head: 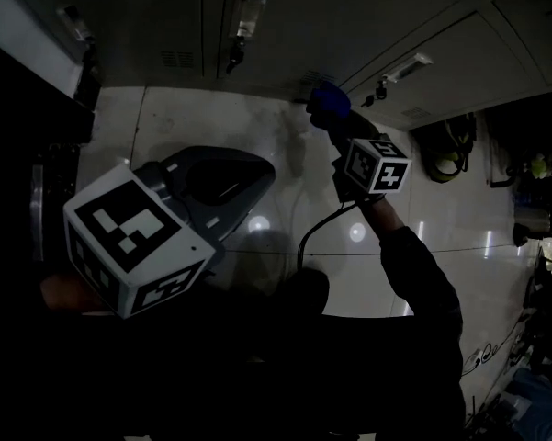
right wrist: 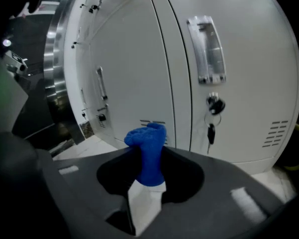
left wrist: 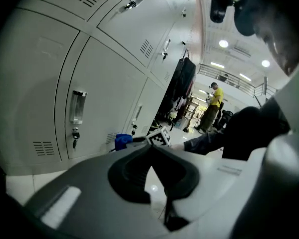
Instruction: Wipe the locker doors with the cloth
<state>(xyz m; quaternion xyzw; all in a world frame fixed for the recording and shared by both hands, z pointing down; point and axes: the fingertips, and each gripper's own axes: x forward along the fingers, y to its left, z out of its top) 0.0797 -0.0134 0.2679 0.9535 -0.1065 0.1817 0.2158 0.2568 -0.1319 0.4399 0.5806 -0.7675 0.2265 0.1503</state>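
Note:
A bunched blue cloth [right wrist: 148,153] is pinched in my right gripper [right wrist: 150,151], which is shut on it and pointed at the foot of a white locker door [right wrist: 139,73]. In the head view the blue cloth [head: 328,99] sits close to the bottom of the locker row [head: 349,26], with the right gripper [head: 335,118] stretched out ahead of a dark sleeve. My left gripper [head: 248,168] hangs back at the left, shut with nothing between its jaws. From the left gripper view [left wrist: 151,151] I see the cloth [left wrist: 122,141] far ahead, low against the lockers.
Locker doors carry clear handles [right wrist: 207,51] and keys hanging in the locks [right wrist: 212,116]. A glossy white tiled floor [head: 257,136] runs along the lockers. A cable [head: 317,232] trails from the right gripper. A person in a yellow shirt [left wrist: 213,108] stands far down the aisle.

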